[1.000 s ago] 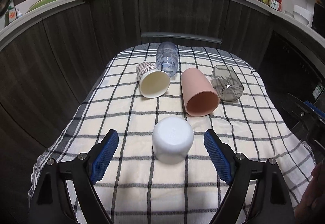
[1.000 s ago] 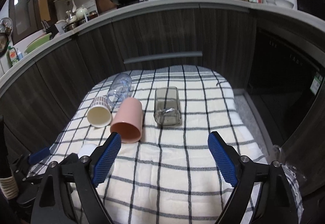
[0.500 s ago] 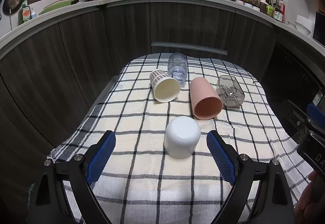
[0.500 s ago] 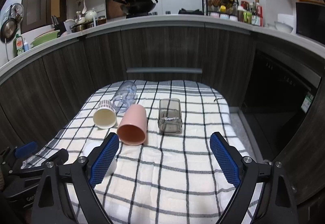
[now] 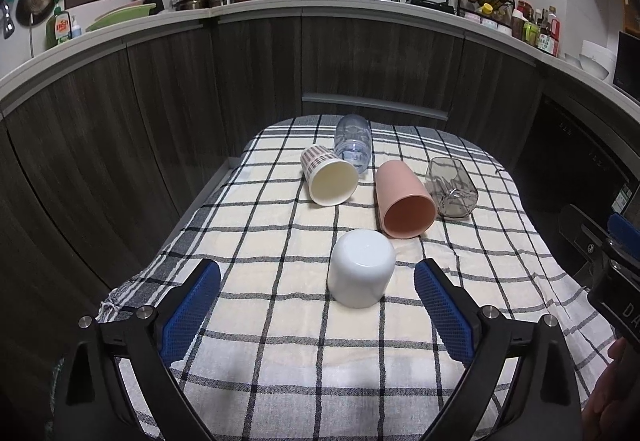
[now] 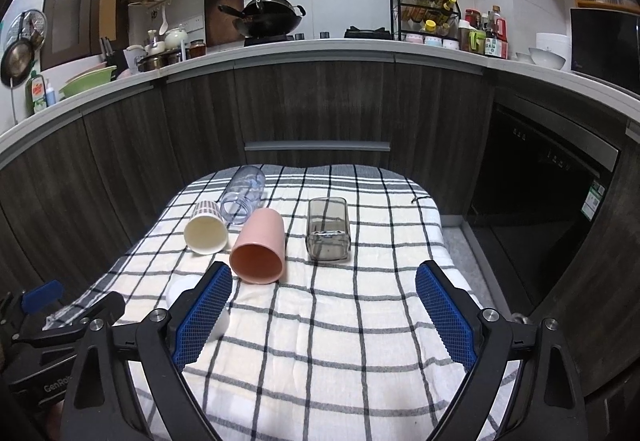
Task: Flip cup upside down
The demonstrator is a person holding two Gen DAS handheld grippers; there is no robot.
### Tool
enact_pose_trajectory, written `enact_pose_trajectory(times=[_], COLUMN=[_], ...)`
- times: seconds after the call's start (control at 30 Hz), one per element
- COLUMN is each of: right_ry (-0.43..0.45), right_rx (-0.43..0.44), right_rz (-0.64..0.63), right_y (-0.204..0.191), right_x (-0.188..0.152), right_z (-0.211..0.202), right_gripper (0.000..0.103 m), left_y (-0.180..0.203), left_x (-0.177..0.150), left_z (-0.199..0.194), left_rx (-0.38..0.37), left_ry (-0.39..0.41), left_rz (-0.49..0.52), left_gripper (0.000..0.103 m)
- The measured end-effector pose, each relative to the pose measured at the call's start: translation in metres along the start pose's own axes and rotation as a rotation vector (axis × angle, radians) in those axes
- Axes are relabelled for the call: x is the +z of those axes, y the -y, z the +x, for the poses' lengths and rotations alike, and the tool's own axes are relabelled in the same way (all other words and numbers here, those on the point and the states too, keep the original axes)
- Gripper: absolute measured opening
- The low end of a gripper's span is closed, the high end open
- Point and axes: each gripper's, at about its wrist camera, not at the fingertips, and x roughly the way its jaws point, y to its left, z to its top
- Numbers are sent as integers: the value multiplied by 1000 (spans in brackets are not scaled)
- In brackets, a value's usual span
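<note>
Left wrist view: we find the left gripper (image 5: 316, 305) with jaws wide and empty, set short of the white cup (image 5: 361, 267), which stands mouth-down on the checked cloth (image 5: 256, 225) of the table. The right gripper (image 6: 323, 307) likewise has jaws wide, holding nothing. Beyond the white cup lie the pink cup (image 5: 404, 199), striped paper cup (image 5: 329, 180), clear bottle (image 5: 353, 142) and smoky glass (image 5: 452, 188), all on their sides. We judge one flip complete; the next move calls for gripping a lying cup across its wall.
</note>
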Motion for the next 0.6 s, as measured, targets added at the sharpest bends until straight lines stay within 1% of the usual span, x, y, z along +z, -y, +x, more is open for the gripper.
enact_pose_trajectory(times=[0.6], right_ry=[17], right_rx=[1], right_rz=[7], right_y=[3], right_x=[-2], right_z=[-11], right_gripper=[93], left_y=[6], left_x=[-3], left_z=[-9], left_rx=[-12], left_ry=[9], left_rz=[21], left_gripper=[99])
